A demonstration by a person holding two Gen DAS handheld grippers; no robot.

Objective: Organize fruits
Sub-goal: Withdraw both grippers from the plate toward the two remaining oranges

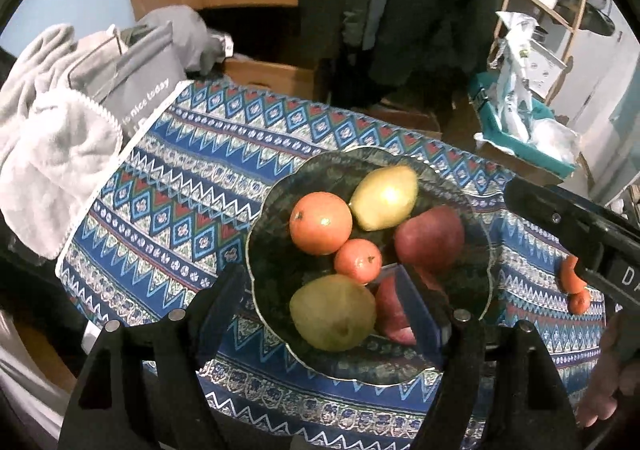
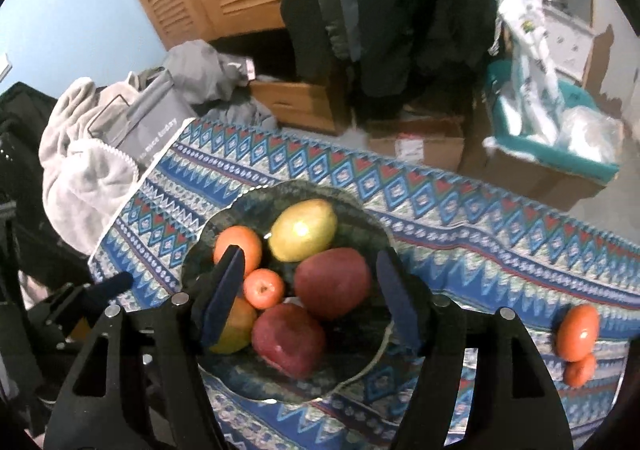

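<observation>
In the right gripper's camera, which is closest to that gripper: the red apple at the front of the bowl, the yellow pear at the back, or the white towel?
From the right gripper:
1. Red apple, front of the bowl, between the fingers.
2. Yellow pear, back of the bowl.
3. White towel, far left, off the cloth's edge.

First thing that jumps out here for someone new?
The dark scalloped bowl mid-table, piled with fruit: two yellow-green pears, two red apples and two oranges. Next, the blue zigzag tablecloth under it, with two more oranges loose on the cloth to the bowl's right. Both grippers hang above the bowl, fingers apart, holding nothing.
</observation>
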